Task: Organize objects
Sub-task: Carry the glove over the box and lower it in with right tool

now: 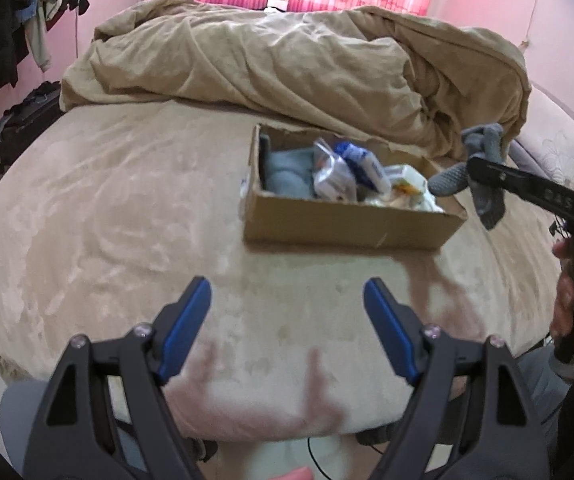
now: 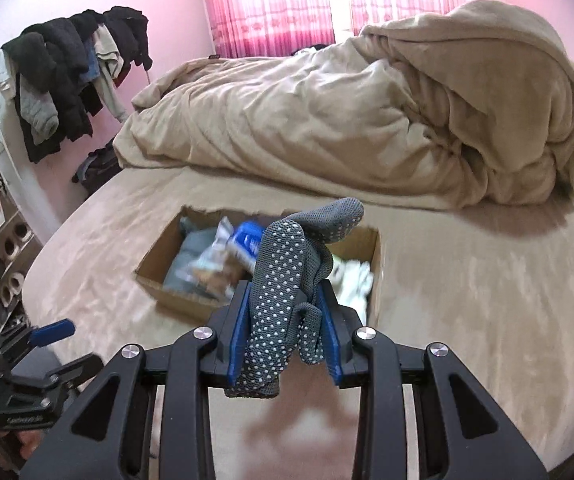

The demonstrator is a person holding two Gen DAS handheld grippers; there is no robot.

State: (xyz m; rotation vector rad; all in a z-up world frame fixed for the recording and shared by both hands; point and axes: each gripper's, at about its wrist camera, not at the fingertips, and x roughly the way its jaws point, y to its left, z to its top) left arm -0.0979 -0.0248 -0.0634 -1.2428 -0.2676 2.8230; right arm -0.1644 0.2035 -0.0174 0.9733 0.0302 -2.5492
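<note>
A low cardboard box (image 1: pixel 343 222) sits on the beige bed and holds a blue cloth, white and blue packets and white items; it also shows in the right wrist view (image 2: pixel 155 276). My right gripper (image 2: pixel 287 316) is shut on a grey sock with white grip dots (image 2: pixel 279 280) and holds it above the bed, just in front of the box's near right corner. In the left wrist view the sock (image 1: pixel 483 168) hangs from the right gripper (image 1: pixel 475 166) over the box's right end. My left gripper (image 1: pixel 287 292) is open and empty above the bare bed, in front of the box.
A crumpled tan duvet (image 2: pixel 367 120) fills the far half of the bed behind the box. Clothes hang on a rack (image 2: pixel 71 72) at the left wall, with a dark bag (image 1: pixel 27 120) below. Shelves with shoes (image 2: pixel 3 264) stand at the left. Pink curtains (image 2: pixel 271 4) hang behind.
</note>
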